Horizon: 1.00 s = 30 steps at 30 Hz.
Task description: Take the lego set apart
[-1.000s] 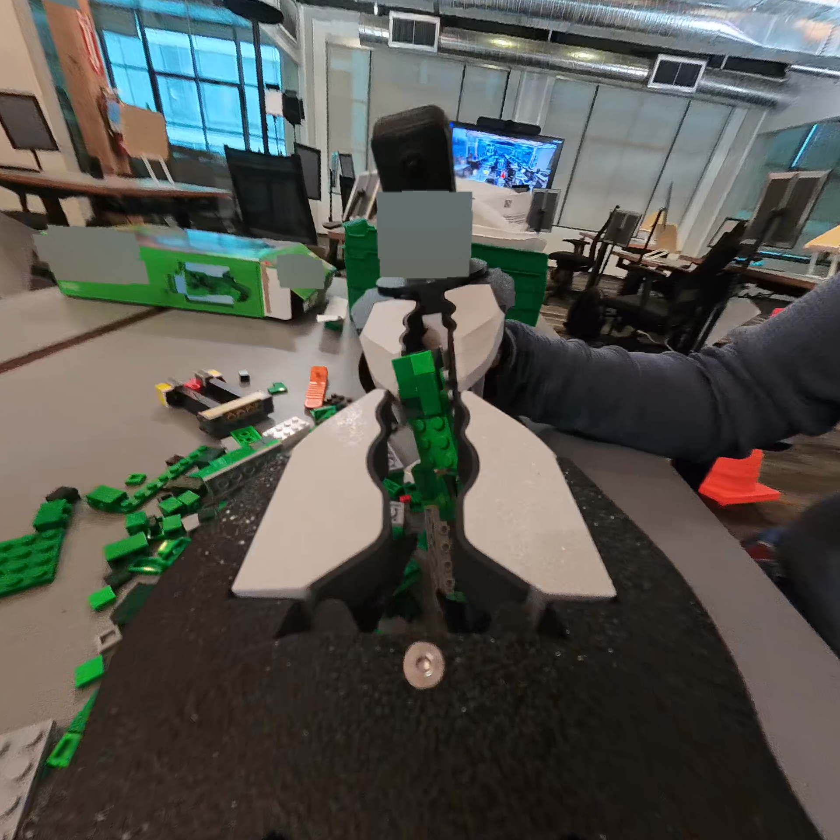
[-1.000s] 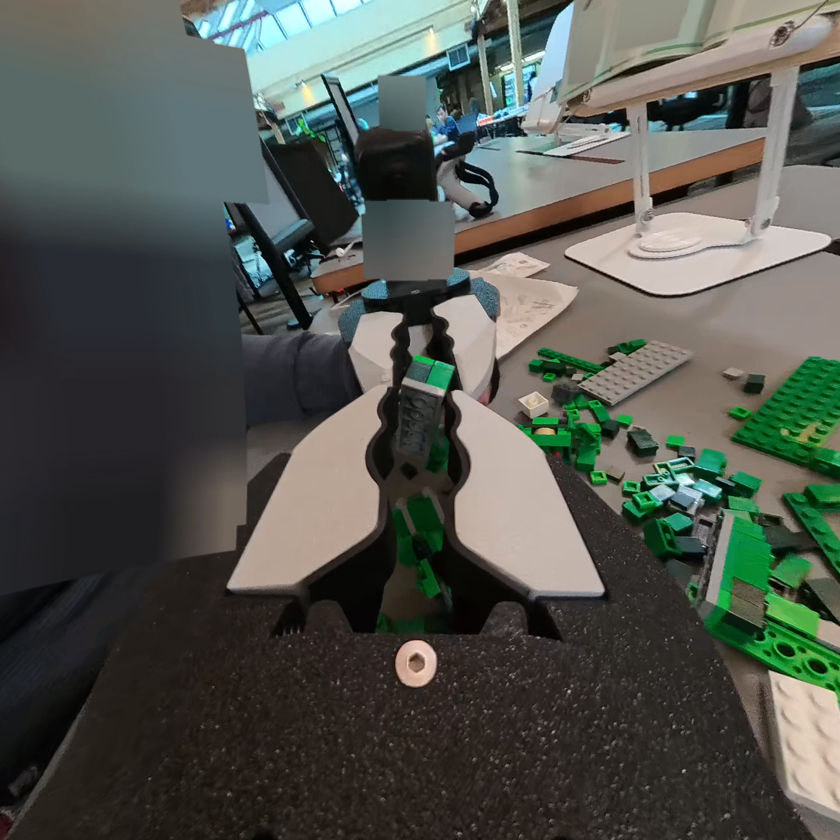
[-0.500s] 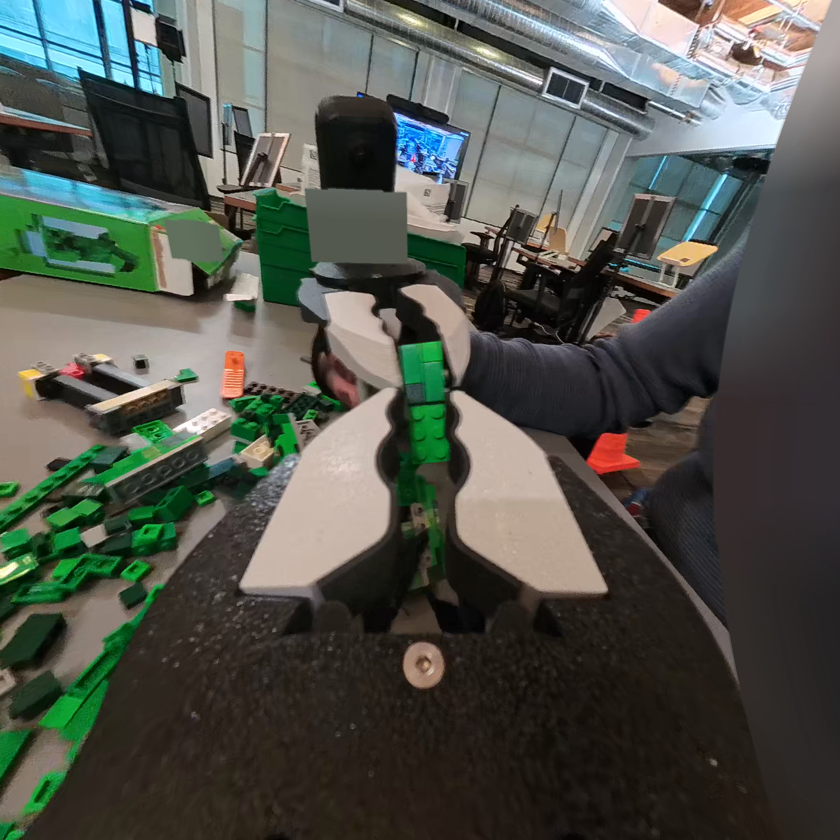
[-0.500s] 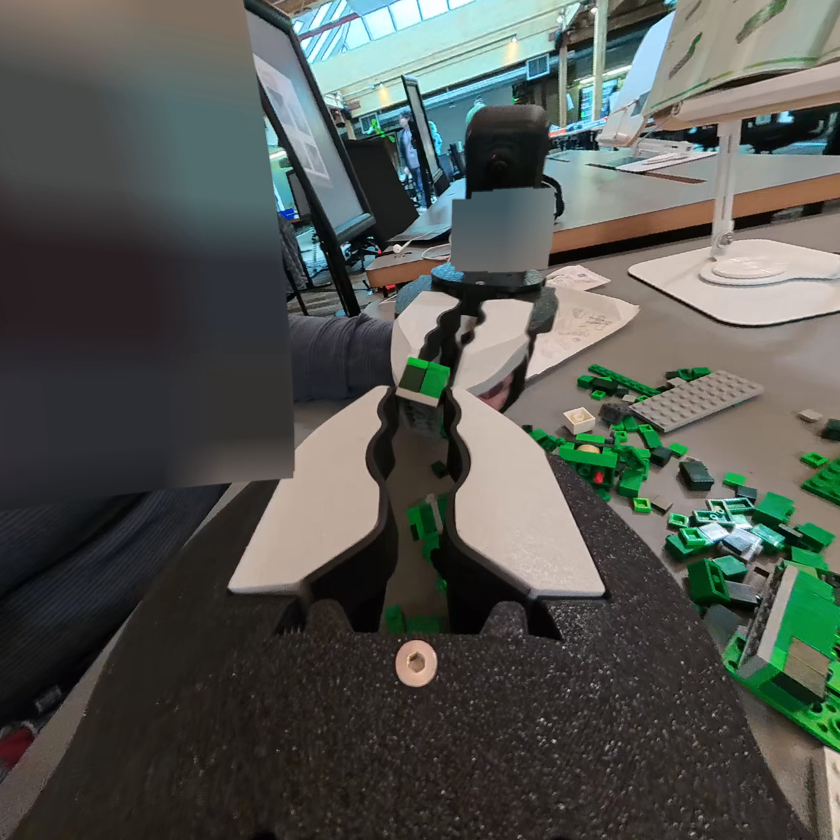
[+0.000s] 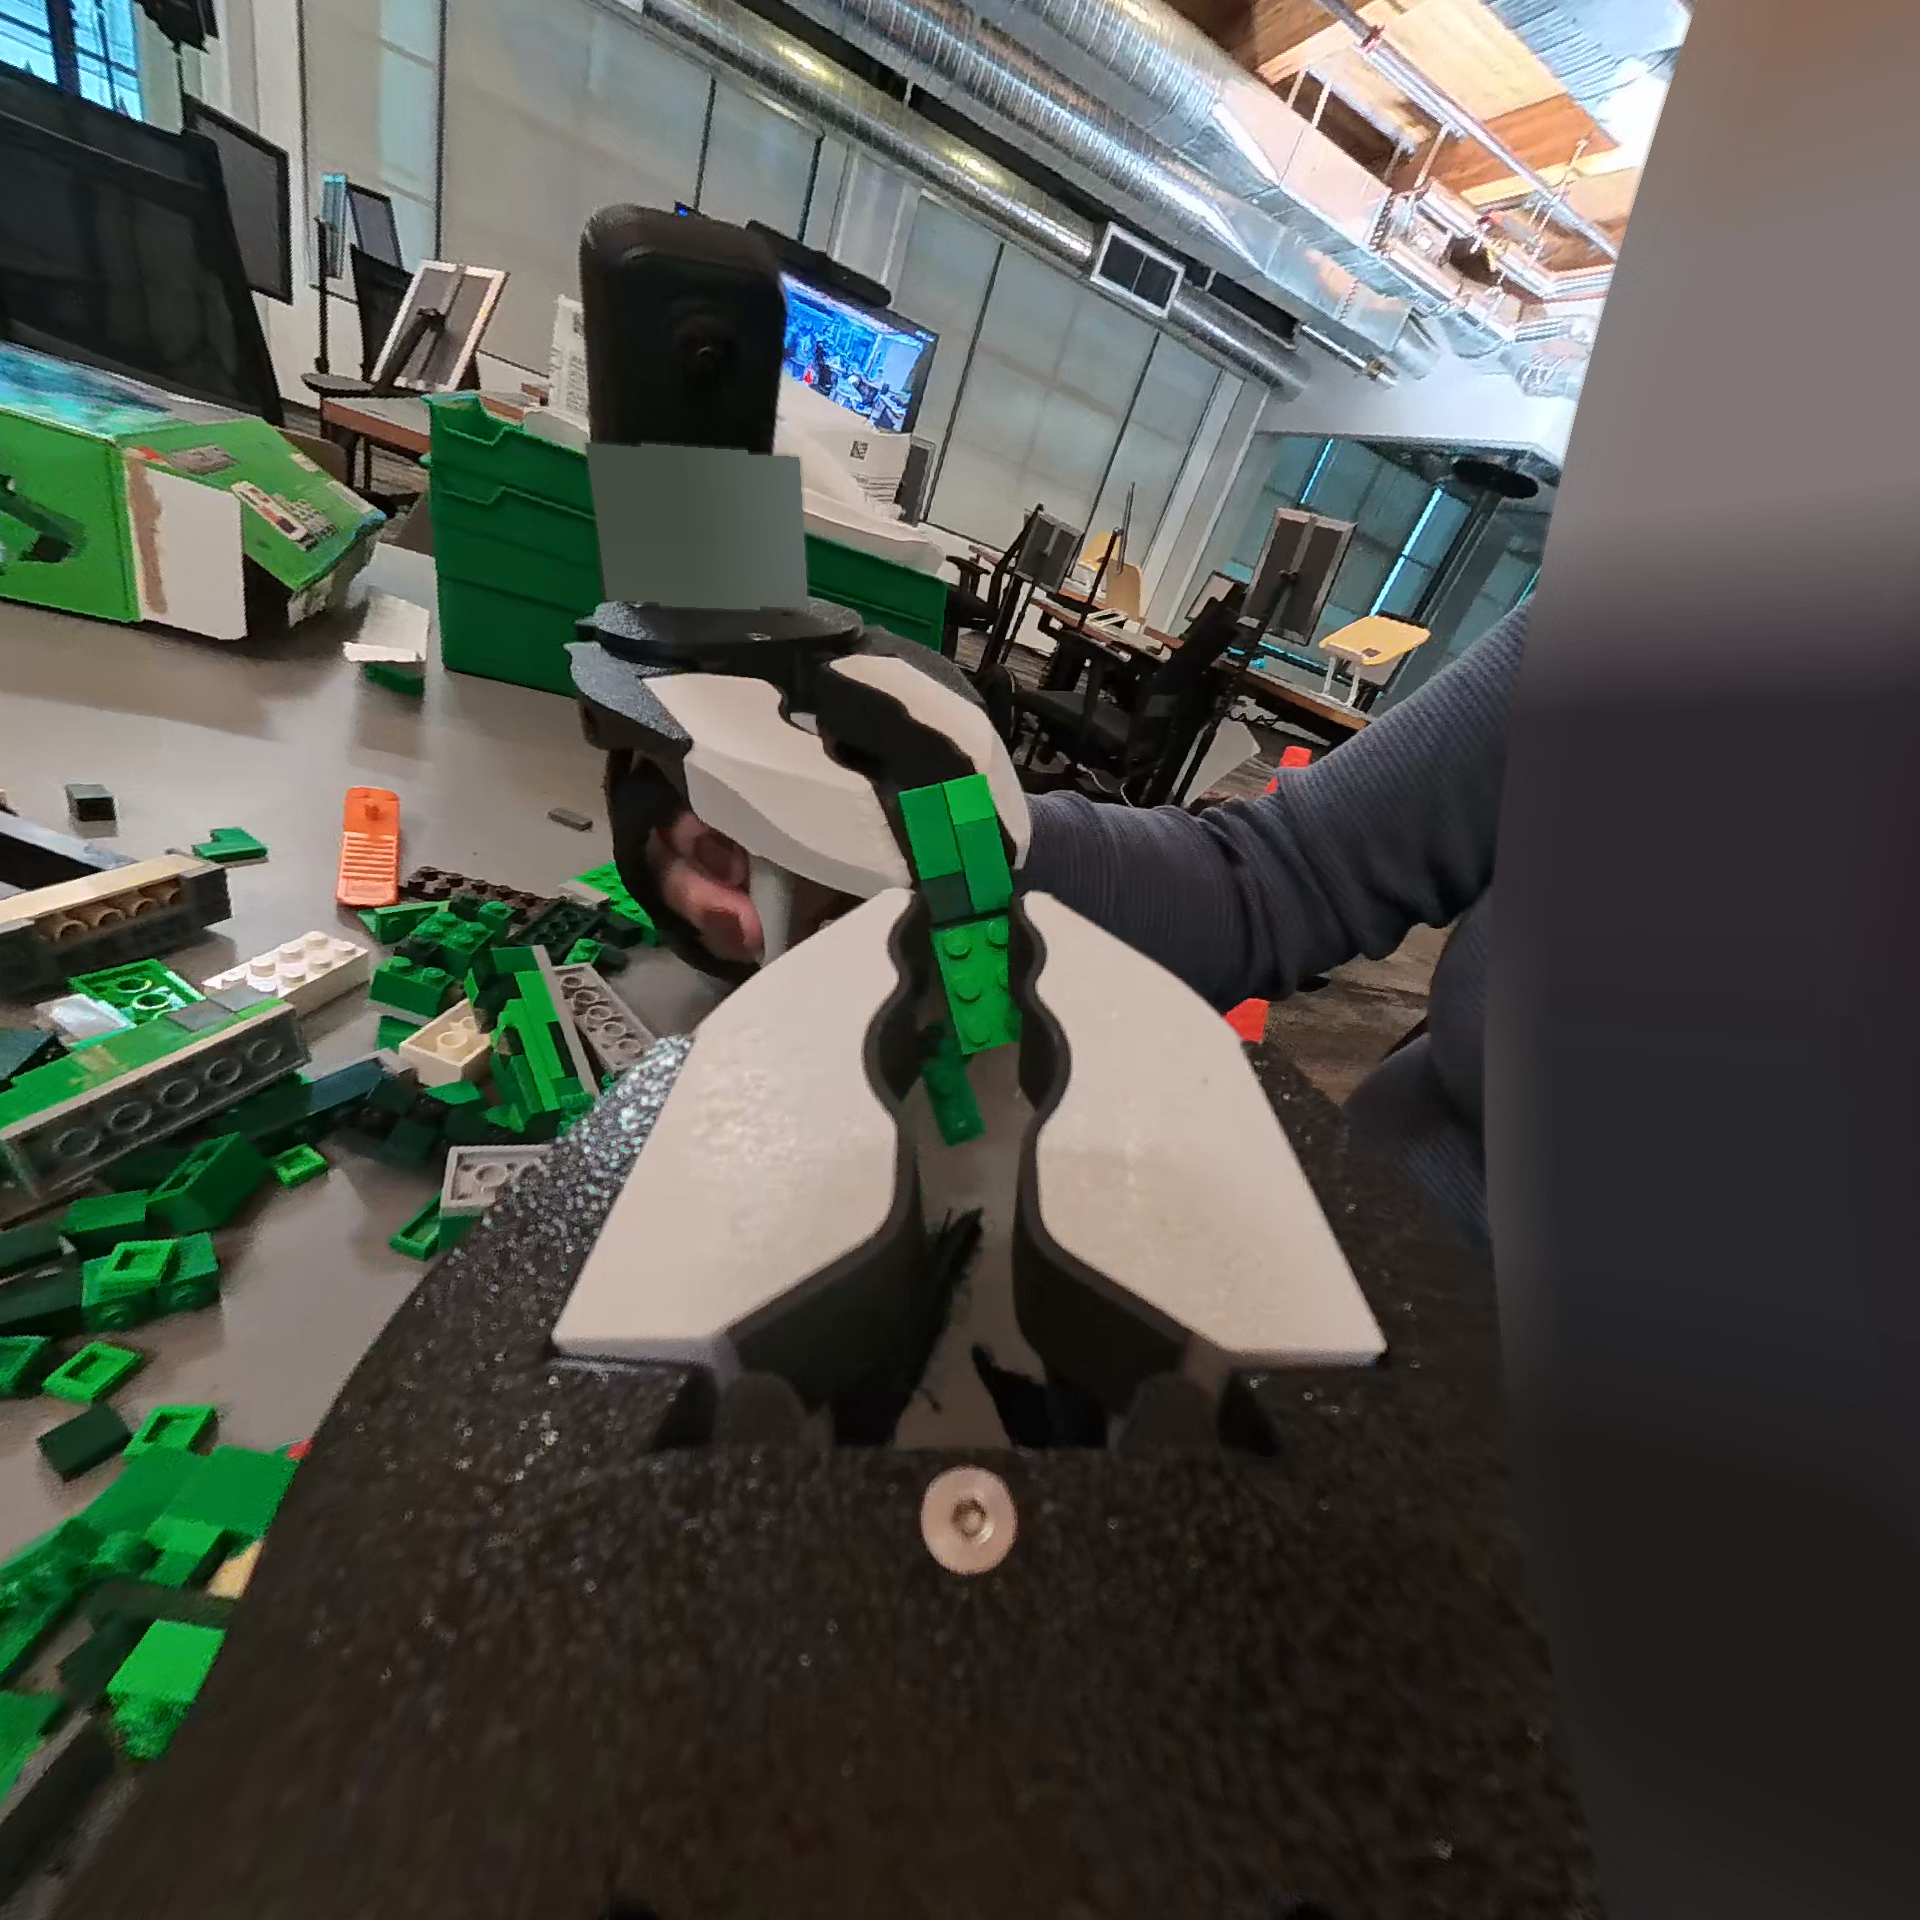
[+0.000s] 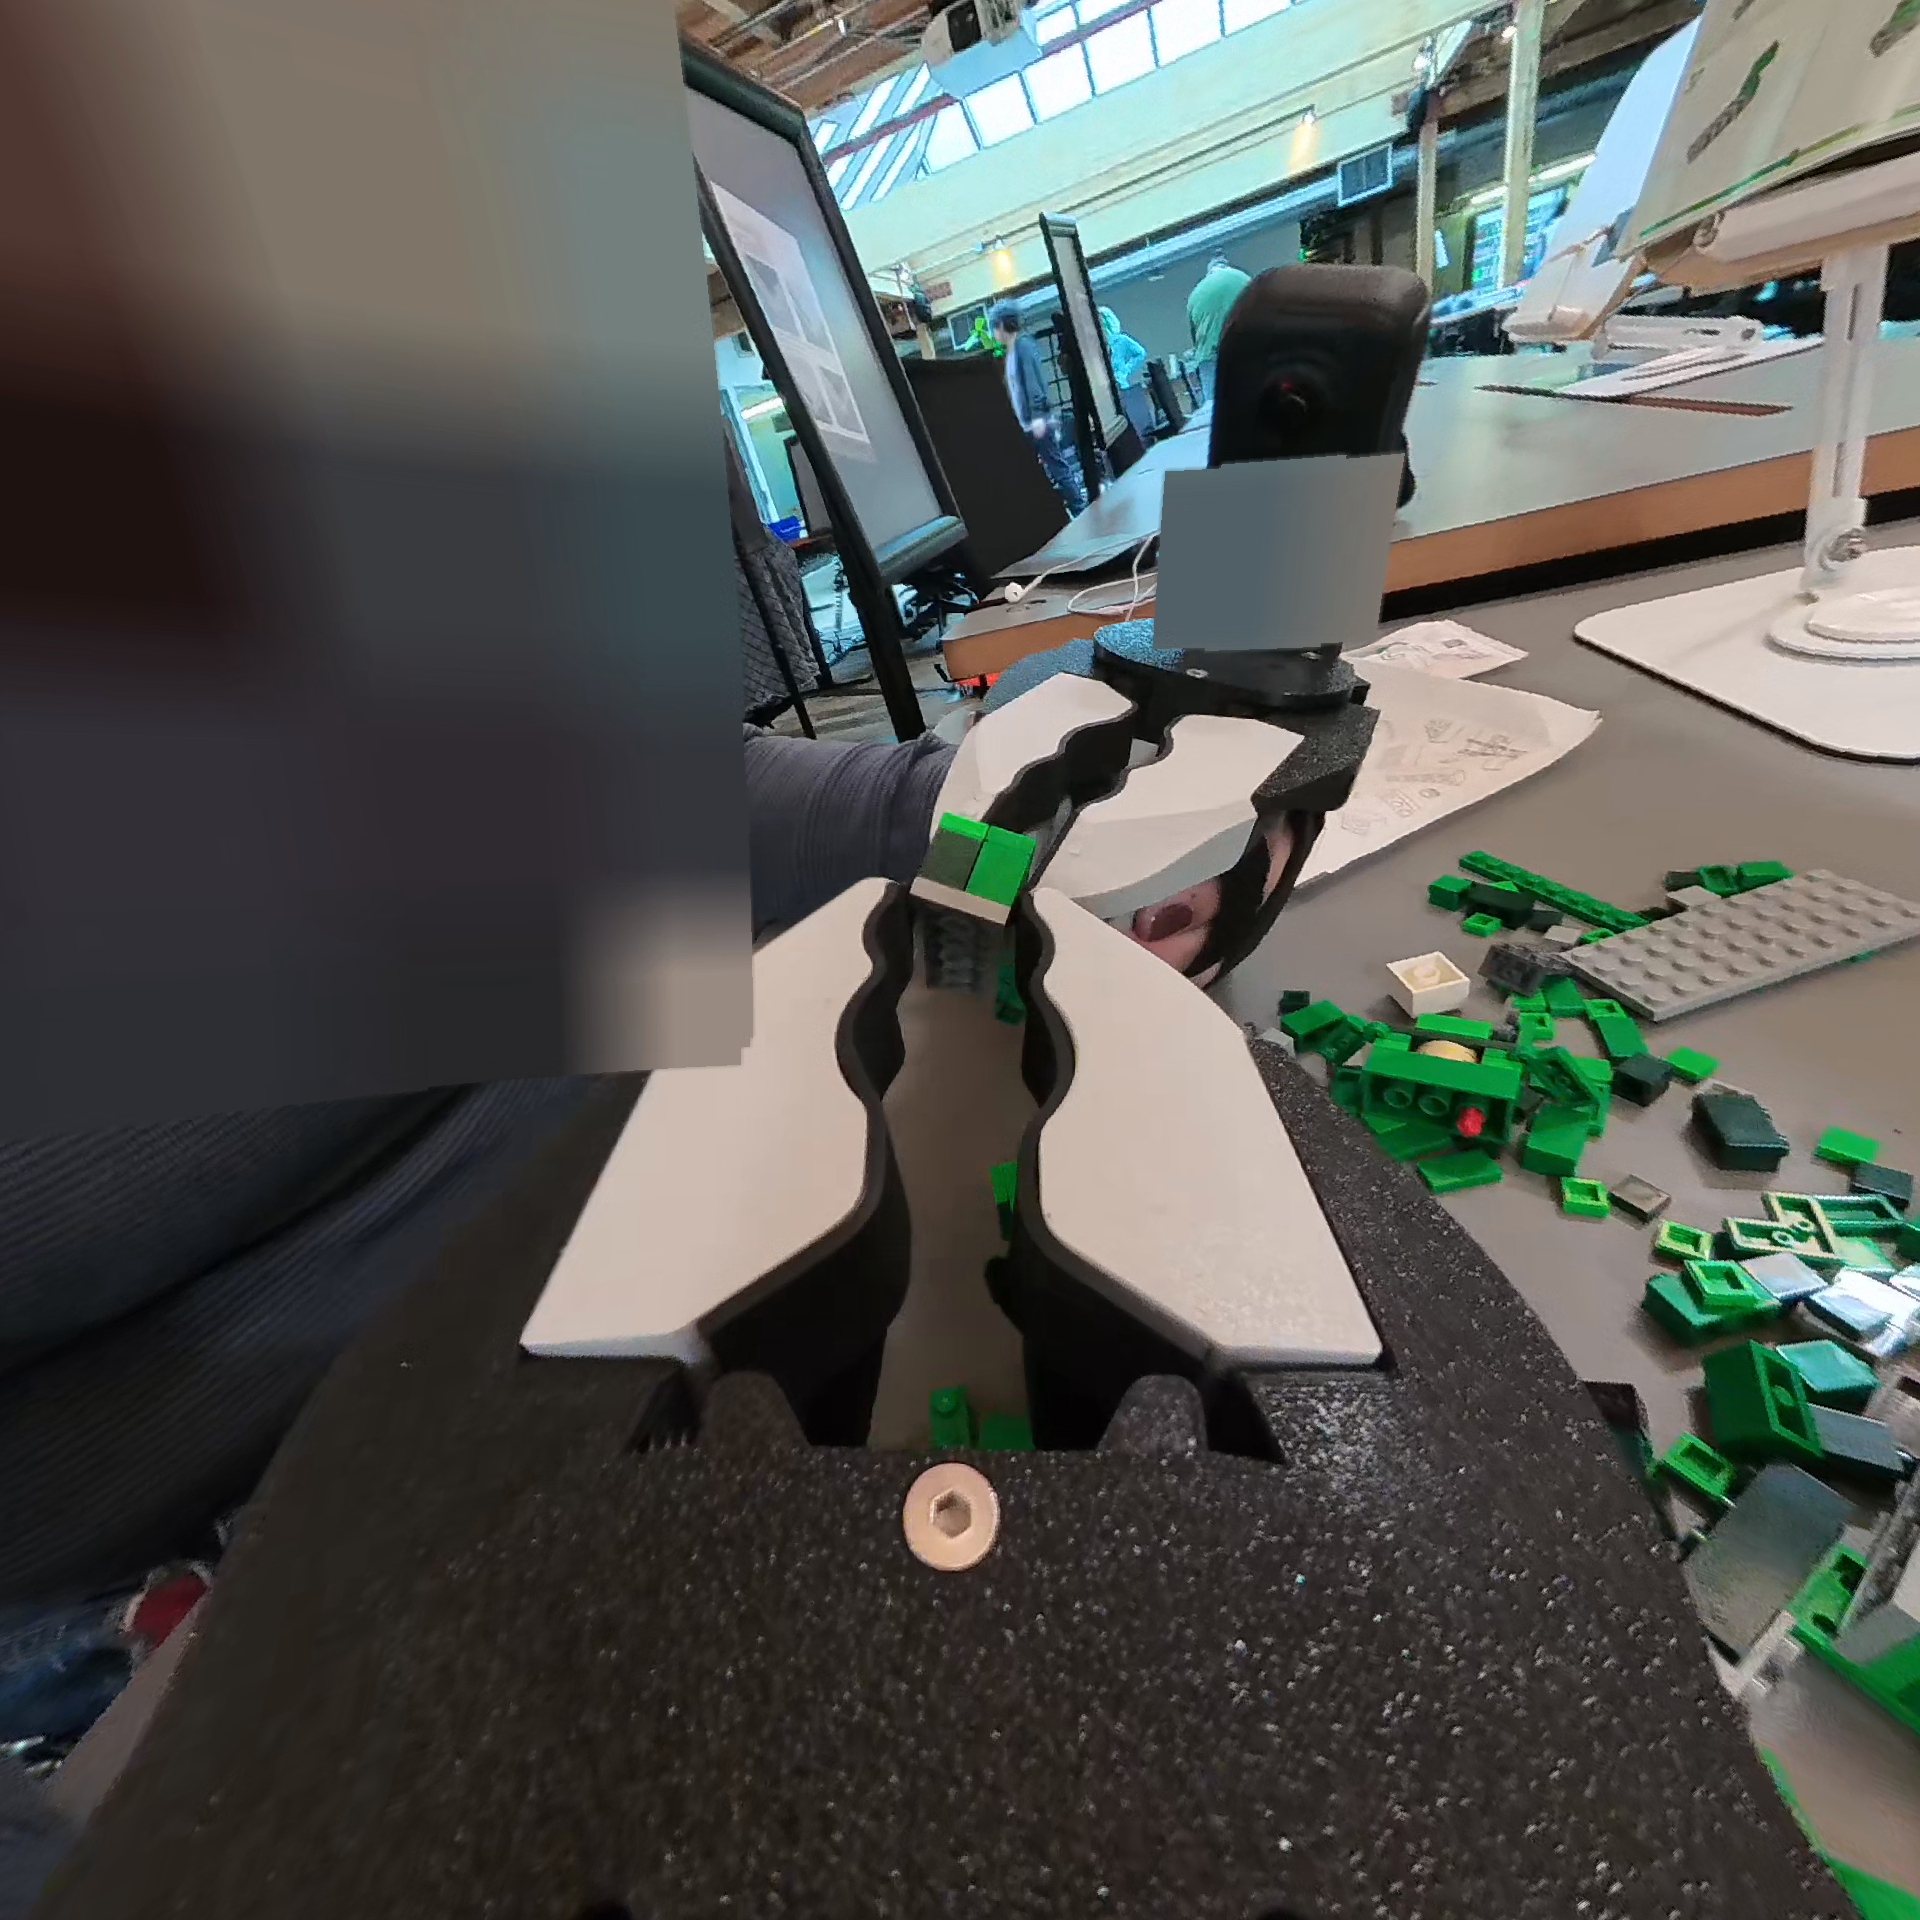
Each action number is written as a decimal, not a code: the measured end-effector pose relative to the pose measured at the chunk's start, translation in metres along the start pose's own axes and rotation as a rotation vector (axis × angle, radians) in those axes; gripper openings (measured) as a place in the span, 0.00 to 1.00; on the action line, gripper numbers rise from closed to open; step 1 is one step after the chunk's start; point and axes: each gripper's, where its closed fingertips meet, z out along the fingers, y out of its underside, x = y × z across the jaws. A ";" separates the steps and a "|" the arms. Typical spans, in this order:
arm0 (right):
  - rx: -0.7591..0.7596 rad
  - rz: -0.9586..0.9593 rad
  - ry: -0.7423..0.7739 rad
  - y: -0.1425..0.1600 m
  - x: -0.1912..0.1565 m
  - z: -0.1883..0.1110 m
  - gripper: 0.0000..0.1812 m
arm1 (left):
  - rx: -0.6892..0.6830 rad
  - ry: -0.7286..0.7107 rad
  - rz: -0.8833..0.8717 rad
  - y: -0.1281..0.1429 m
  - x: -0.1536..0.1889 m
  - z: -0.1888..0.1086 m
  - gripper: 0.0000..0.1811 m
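Two grey-and-black handheld grippers, left (image 5: 961, 940) and right (image 6: 961, 914), meet tip to tip, both jaws clenched on one small stack of green plastic lego bricks (image 5: 961, 894) held between them. Dozens of loose green and grey pieces (image 6: 1538, 1081) litter the grey tabletop (image 5: 208, 727) beside the jaws; this stack remains unsplit.

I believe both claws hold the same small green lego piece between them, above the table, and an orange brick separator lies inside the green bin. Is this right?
Not quite. The orange brick separator lies on the table, well apart from the green bin; the left wrist view shows it. The rest stands: left claw and right claw both grip the green lego piece.
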 end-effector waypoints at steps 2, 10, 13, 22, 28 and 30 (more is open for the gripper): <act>0.006 0.004 0.025 -0.001 0.004 0.000 0.10 | 0.003 -0.032 0.008 -0.001 -0.004 -0.002 0.08; -0.035 -0.006 0.242 0.003 0.034 -0.008 0.10 | -0.158 -0.293 0.095 0.016 -0.035 -0.008 0.09; -0.027 -0.014 0.274 0.000 0.037 -0.006 0.10 | -0.170 -0.342 0.151 0.014 -0.039 -0.010 0.09; -0.014 0.005 0.353 -0.001 0.048 -0.002 0.14 | 0.027 -0.344 0.107 -0.015 -0.038 -0.020 0.08; -0.052 -0.044 0.324 0.001 0.041 0.004 0.10 | 0.052 -0.283 0.054 -0.015 -0.034 -0.014 0.08; -0.061 -0.047 0.269 0.001 0.033 0.007 0.10 | 0.053 -0.225 0.045 -0.015 -0.026 -0.010 0.08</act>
